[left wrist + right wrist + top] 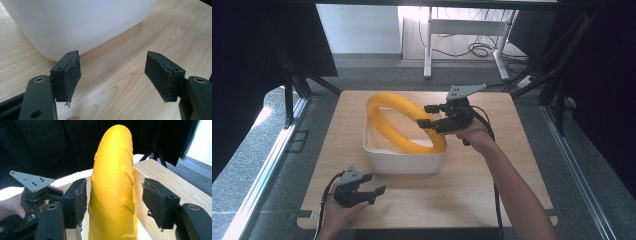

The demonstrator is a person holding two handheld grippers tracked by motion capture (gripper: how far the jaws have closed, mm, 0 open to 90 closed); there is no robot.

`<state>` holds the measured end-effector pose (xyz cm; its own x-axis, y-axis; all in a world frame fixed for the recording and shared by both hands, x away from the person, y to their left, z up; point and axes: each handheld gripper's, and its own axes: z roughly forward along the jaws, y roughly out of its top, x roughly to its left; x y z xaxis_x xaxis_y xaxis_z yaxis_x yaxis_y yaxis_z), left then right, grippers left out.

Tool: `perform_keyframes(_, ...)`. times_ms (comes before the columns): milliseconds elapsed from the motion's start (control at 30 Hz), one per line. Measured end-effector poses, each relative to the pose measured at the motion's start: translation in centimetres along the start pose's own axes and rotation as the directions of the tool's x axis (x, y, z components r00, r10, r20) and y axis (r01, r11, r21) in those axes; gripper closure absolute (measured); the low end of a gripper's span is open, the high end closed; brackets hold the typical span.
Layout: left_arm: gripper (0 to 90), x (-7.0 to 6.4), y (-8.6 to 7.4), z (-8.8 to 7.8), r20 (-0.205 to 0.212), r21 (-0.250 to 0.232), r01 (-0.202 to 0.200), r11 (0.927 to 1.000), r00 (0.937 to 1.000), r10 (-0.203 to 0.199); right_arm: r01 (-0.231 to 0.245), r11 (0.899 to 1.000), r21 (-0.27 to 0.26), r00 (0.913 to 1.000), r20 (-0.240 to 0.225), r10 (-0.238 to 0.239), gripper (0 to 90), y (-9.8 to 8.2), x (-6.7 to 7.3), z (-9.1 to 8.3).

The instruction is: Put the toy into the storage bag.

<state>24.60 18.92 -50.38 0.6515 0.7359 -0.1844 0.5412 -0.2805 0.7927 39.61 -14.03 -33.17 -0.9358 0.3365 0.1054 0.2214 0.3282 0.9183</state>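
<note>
No brand, label or writing can be read on anything. A yellow foam ring leans in the white tub at the middle of the wooden bench, its lower arc hidden by the tub wall. The right gripper, at about 2 o'clock from the tub, has its fingers spread to either side of the ring, one pad close against it, the other apart. The left gripper, at 7 o'clock near the bench's front edge, has open, empty fingers facing the tub's outer wall.
</note>
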Motion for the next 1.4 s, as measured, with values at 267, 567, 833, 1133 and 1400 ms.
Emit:
perform_keyframes(267,28.8,0.0,0.0,0.1,0.0,0.002,-0.001,1.0,1.0,0.001,-0.006,1.0,-0.029,0.9973,0.073,0.008,28.6,-0.7,0.1,-1.8)
perform_keyframes(567,28.8,-0.2,0.0,0.1,0.0,0.0,0.001,1.0,1.0,-0.001,-0.006,0.999,-0.05,0.9922,0.124,0.012,28.6,-3.0,0.4,-4.5)
perform_keyframes(833,28.8,-0.2,0.0,0.2,0.001,0.004,-0.002,1.0,1.0,0.002,-0.032,0.997,-0.077,0.9851,0.166,0.045,28.9,-7.3,0.9,-7.3)
perform_keyframes(1133,28.8,-0.3,0.0,0.3,0.003,0.005,0.002,1.0,1.0,-0.002,-0.097,0.993,-0.07,0.9721,0.207,0.11,29.3,-13.7,1.2,-9.2)
perform_keyframes(1400,28.8,-0.5,0.0,0.6,0.007,0.013,0.0,0.9999,1.0,-0.001,-0.138,0.99,-0.034,0.9619,0.234,0.142,29.8,-17.5,1.2,-9.6)
